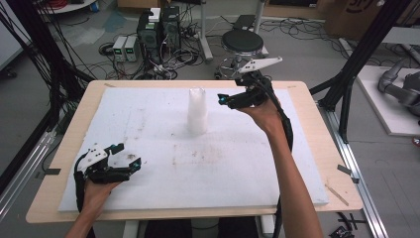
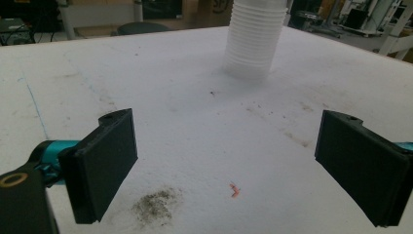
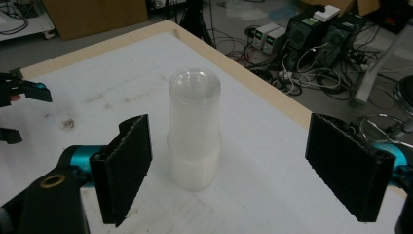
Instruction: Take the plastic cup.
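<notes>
While the right tool (image 1: 221, 99) hangs released, the cup stack (image 1: 197, 111) stands just beside it, apparently untouched.

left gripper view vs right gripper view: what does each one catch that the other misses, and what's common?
Left gripper view alone: a small orange scrap and a dark dirt smudge on the foam between the open left tongs.
Right gripper view alone: the clear top rim of the cup stack, the table's wooden edge, floor electronics, and the open right tongs.
Both: the white cup stack, upright on the white foam sheet.
</notes>
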Motion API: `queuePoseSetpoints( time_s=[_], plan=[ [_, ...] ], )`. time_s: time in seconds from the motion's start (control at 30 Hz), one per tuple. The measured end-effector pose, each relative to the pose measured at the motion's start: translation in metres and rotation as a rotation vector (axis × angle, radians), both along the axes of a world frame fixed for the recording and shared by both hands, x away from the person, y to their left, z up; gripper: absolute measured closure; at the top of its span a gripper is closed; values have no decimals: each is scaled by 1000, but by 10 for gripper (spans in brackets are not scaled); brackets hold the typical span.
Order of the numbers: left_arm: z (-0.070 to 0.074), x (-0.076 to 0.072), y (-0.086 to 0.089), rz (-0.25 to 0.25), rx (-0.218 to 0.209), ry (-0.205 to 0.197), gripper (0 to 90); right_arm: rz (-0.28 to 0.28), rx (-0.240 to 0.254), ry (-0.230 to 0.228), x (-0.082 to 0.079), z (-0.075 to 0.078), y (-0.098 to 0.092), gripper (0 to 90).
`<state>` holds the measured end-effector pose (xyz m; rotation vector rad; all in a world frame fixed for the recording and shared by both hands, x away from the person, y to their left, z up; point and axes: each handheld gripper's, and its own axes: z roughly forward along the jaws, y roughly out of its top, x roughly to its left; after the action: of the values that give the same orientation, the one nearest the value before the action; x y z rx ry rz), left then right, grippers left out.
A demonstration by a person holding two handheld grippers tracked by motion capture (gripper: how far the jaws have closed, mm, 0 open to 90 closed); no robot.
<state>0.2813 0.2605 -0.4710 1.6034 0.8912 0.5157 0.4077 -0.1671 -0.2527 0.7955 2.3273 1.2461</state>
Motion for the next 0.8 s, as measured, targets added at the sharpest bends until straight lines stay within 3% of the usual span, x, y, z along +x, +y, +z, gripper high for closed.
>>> queuePoseSetpoints(
  time_s=[0.2, 0.5, 0.8],
  plan=[
    [0, 0, 0, -1, -3, 4, 81, 23, -13, 21, 9, 2, 14, 173],
    [0, 1, 0, -1, -4, 11, 81, 38, -26, 61, 36, 1, 36, 173],
    [0, 1, 1, -7, -12, 8, 81, 67, -74, 119, 57, -15, 68, 174]
  ],
)
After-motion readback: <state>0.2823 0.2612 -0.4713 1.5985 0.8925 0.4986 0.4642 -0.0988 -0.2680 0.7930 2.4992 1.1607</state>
